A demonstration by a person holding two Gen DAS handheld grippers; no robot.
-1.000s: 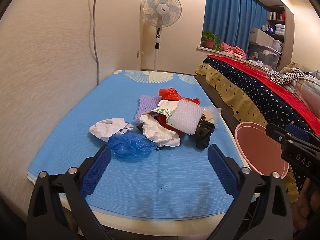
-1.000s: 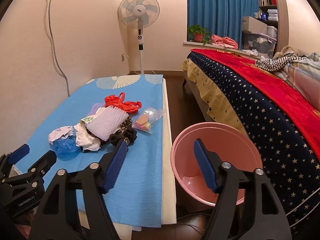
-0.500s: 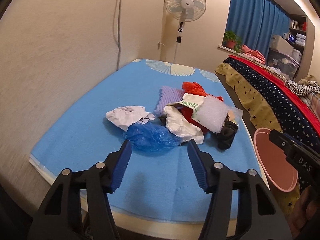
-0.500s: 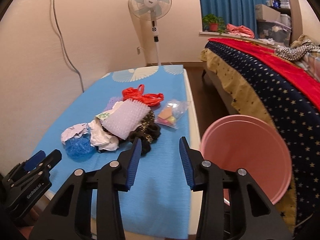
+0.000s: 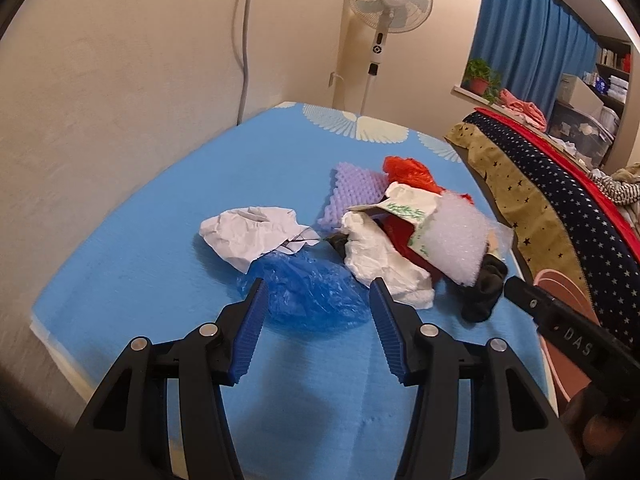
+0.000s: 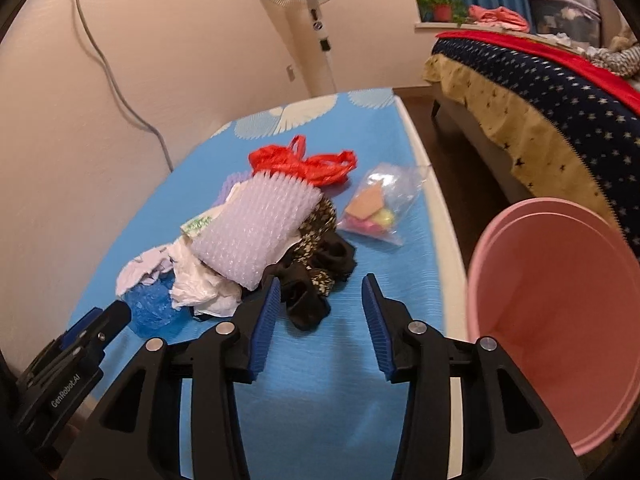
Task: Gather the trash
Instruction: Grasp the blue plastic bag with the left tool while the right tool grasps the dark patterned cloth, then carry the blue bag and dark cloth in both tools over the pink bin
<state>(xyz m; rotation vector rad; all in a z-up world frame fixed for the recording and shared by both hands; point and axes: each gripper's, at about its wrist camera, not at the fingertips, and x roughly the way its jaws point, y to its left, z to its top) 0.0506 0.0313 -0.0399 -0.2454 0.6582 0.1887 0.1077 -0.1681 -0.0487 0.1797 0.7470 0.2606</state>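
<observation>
Over the trash pile (image 5: 360, 236), my left gripper (image 5: 316, 308) is closing, empty, around the blue bag (image 5: 308, 292); my right gripper (image 6: 318, 300) is opening, empty, pink bin (image 6: 560, 320) at three o'clock.

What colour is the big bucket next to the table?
Pink. The bucket shows best in the right wrist view.

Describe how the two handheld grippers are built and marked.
Both are black plastic clamp frames with silver rivets and ribbed blue pads. The left gripper bears white "GenRobot.AI" lettering on its side; the right gripper shows "DAS". No cables or sleeves are visible.
</observation>
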